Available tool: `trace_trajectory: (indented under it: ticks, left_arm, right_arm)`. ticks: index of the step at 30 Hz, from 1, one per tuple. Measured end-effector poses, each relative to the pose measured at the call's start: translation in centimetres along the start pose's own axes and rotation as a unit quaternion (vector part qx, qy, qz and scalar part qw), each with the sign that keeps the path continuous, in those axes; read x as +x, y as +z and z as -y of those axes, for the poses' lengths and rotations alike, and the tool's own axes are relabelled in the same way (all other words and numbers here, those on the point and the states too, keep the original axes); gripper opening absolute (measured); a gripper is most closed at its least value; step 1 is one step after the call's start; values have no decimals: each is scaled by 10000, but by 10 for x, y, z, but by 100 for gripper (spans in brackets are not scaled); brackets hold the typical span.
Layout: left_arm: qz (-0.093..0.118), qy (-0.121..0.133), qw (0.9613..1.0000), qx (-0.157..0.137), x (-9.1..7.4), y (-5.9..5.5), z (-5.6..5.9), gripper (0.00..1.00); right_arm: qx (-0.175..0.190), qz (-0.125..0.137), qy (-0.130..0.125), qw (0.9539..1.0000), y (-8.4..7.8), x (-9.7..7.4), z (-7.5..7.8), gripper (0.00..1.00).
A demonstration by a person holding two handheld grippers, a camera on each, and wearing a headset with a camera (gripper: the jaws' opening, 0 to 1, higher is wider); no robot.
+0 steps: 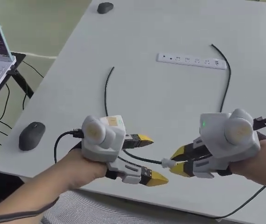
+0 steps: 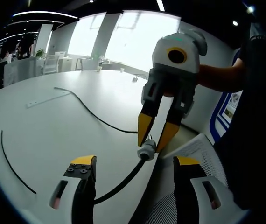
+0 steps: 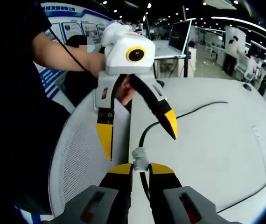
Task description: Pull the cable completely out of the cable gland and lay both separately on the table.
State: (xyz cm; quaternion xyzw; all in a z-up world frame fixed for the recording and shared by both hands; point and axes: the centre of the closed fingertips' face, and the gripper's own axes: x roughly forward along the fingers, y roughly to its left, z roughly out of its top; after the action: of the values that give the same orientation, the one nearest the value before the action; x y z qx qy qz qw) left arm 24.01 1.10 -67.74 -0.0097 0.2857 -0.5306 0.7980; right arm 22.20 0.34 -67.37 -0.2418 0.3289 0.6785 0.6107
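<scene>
reading left to right in the head view: left gripper (image 1: 154,158) has its jaws spread wide and clamps nothing. in the left gripper view the black cable (image 2: 119,184) runs up between those open jaws, and contact with either one cannot be told. the cable lies on the white table (image 1: 170,102) from farther back, passes the left gripper and ends at the cable gland (image 1: 168,163), held in the air close to the table's near edge. right gripper (image 1: 176,162) is pinched on the gland. the right gripper view shows the small pale gland clenched between the yellow tips, with the cable threaded through it and carrying on back between the jaws. judgement: the cable looks light, limp and smooth-jacketed, so it will bend rather than push and may slip in a weak pinch. take it close beside the gland, where the run is straight, and pull along the gland's axis. the gland looks small, hard and light; the hold on its body seems adequate. seal friction unknown.
</scene>
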Motion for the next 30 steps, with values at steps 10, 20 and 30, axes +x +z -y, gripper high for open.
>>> trace_trajectory:
  ticks: [10, 20, 30]
  left_arm:
    - [63, -368, 9992, -138, 6, 5, 10, 47]
    - [17, -510, 9987, -94, 9, 1, 17, 33]
    - [57, -717, 9974, -92, 10, 2, 24, 18]
  right_arm:
    - [-142, 0, -8, 9999, -3, -1, 0, 7]
    - [-239, -4, 32, 9997, -6, -1, -3, 7]
    - [-411, 14, 124, 9991, -10, 1, -6, 7]
